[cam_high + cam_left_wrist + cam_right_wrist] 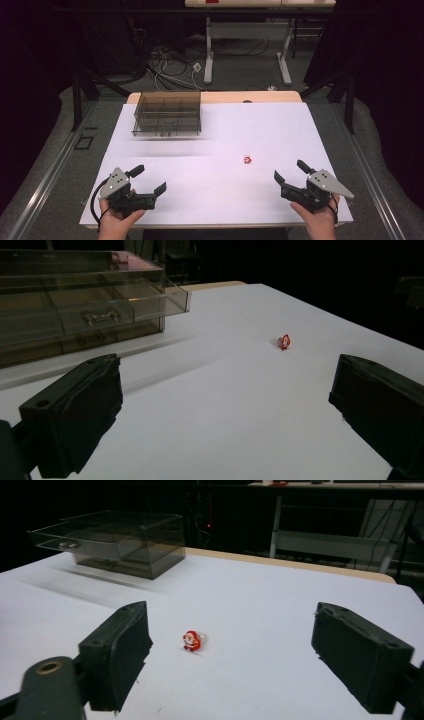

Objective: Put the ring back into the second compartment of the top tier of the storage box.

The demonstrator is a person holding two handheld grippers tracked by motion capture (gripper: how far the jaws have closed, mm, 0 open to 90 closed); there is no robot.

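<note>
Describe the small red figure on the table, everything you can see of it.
The small red figure looks like a tiny Santa: red body and hat, pale face, with a small whitish piece at its back. Its material looks like plastic or rubber, though it is too small to be sure. It appears to stand upright on the bare white table, right of centre, well apart from the smoky clear compartment box at the far left. Nothing touches it but the table; it sits ahead of the right gripper, whose jaws stand open.

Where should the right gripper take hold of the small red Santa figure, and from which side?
Probably across the red body of the Santa figure, from the person's side. It stands free on the white table, already framed by the open right gripper, so level jaws can likely close on its two sides.
</note>
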